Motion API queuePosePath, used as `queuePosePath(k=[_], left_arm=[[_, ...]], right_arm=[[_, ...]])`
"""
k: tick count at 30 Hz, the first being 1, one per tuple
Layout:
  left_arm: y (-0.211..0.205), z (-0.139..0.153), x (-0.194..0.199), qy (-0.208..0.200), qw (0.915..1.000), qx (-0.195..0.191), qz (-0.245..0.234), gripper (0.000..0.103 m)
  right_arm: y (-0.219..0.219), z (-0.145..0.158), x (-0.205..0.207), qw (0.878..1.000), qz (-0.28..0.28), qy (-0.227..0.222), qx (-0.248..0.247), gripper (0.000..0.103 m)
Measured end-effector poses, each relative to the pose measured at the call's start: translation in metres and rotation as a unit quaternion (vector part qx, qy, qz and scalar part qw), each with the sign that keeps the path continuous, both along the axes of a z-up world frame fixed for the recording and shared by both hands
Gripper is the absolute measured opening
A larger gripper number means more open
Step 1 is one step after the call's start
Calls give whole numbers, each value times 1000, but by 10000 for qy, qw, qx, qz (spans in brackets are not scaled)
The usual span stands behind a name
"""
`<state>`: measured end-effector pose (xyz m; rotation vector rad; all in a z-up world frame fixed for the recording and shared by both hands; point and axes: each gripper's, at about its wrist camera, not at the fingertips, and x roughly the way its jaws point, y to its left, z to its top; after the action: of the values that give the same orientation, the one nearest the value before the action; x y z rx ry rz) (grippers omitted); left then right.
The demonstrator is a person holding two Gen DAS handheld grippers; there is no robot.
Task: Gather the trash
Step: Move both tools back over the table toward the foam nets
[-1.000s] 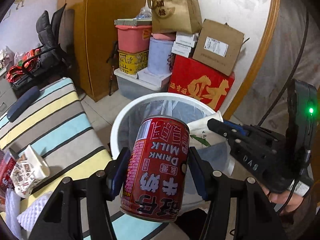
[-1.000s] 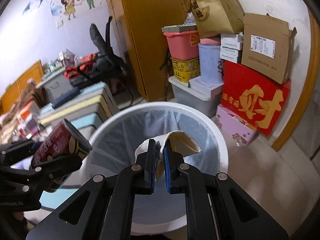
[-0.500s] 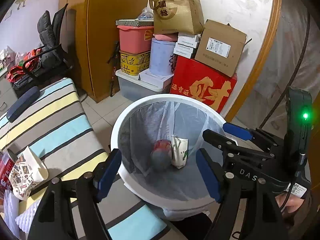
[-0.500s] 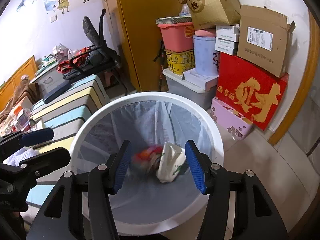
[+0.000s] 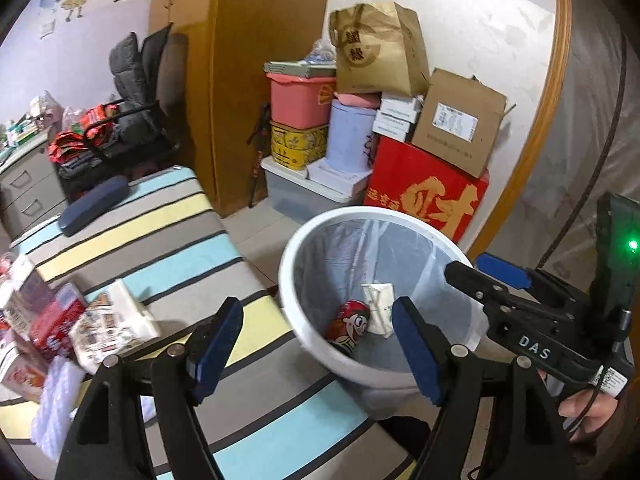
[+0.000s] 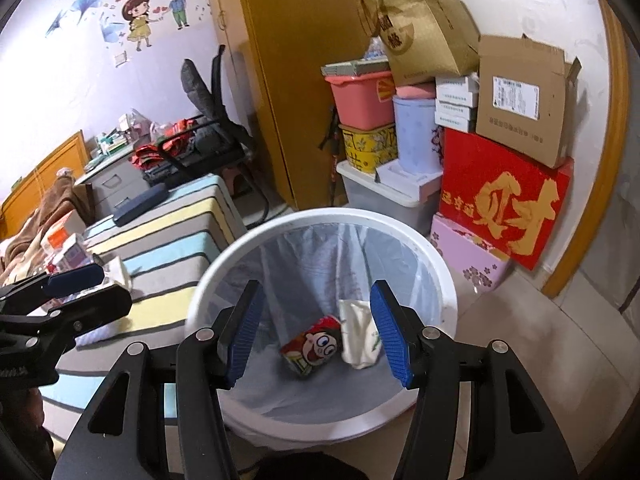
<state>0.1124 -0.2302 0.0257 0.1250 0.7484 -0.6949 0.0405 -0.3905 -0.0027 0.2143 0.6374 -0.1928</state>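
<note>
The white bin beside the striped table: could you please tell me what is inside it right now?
Inside the white bin, over a grey liner bag, lie a red drink can on its side and a white carton next to it. The near wall hides part of the floor.

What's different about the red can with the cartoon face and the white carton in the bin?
The red cartoon-face can is round and brightly printed; the white paper carton is flat-sided, crumpled and mostly plain. The can lies left of the carton. Both lie side by side at the bottom of the white lined bin.
</note>
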Motion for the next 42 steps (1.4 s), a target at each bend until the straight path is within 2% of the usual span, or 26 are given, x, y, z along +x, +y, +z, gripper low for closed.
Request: queuePosePath(k=[11, 17, 21, 26, 31, 35, 42], left_arm=[[63, 11, -4, -190, 9984, -112, 516, 79], [111, 11, -1, -222, 9952, -199, 930, 79], [144, 9, 3, -240, 9913, -176, 1280, 80], [187, 5, 7, -177, 9868, -300, 1581, 83], [219, -4, 13, -192, 9828, -57, 1836, 83], [242, -15, 19, -15, 9803, -33, 1975, 83], [268, -31, 40, 213, 9778, 23, 2086, 83]], right_arm=[[45, 12, -1, 9986, 431, -304, -12, 57], [72, 11, 7, 9962, 797, -351, 47, 57], [90, 6, 15, 9938, 1060, -321, 97, 63], [114, -2, 24, 9899, 1385, -183, 231, 63], [137, -11, 35, 9869, 1594, 65, 253, 63], [152, -19, 41, 9836, 1728, 290, 434, 64], [169, -37, 46, 9828, 1517, 826, 658, 63]])
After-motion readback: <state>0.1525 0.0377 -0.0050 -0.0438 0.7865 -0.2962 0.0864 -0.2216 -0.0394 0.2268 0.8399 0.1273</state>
